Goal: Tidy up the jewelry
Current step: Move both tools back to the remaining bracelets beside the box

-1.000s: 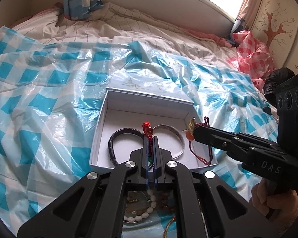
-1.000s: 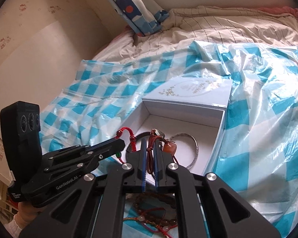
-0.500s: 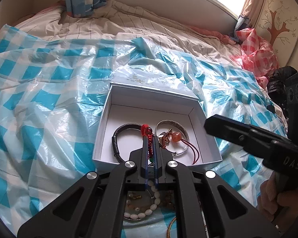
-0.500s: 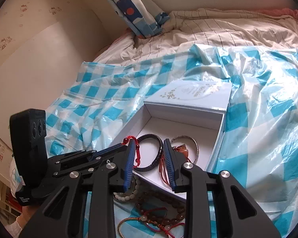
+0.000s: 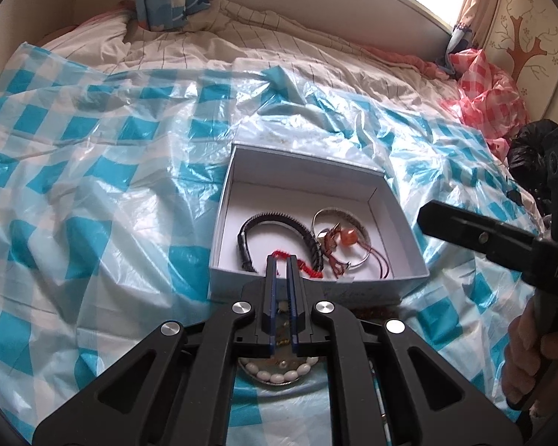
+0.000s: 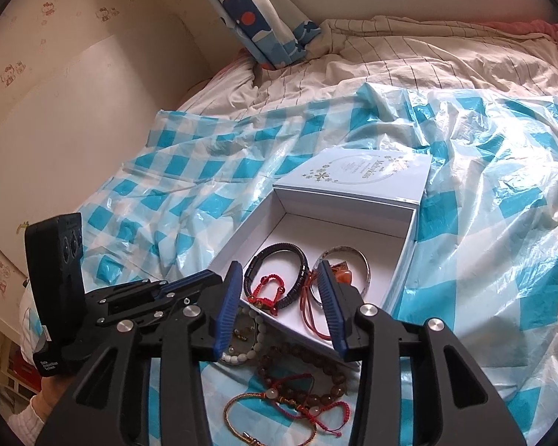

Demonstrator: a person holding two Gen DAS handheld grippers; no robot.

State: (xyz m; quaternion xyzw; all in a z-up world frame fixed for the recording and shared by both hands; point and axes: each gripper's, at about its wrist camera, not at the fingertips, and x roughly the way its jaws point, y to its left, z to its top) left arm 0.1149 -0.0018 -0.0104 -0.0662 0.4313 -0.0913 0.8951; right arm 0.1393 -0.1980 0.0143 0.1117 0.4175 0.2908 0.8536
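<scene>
The left gripper (image 5: 282, 260) points down at a slant over the near rim of the white box (image 5: 401, 223). Its fingers stand nearly together with only a slit between the blue pads, and nothing can be seen caught at the tips. The red cord bracelet (image 6: 266, 293) lies on the box floor just past those tips, draped over the black braided bracelet (image 6: 279, 271).

The right gripper (image 6: 279, 297) also tilts down toward the box from the near side. Its jaws have just been opening and now stand well apart, with no pad pressing on anything. Between and beyond its fingers lie the black bracelet and the red cord one; by the right finger sits the orange stone pendant (image 5: 345, 237) on its red-brown cord, resting across the silver bangle (image 6: 364, 265). A hand (image 5: 532, 356) grips the right gripper's handle at the edge of the left wrist view.

Under the right gripper, outside the box, lie a white bead bracelet (image 6: 241, 353), a brown bead bracelet (image 6: 316, 375) and thin cord bracelets (image 6: 279, 409) on the blue checked plastic sheet (image 6: 502, 223).

The box lid (image 6: 361, 174), beyond the box, carries a round flowered emblem with writing too small to read. The right gripper's body shows the letters "DA" in the left view; the left gripper's small label is illegible.
</scene>
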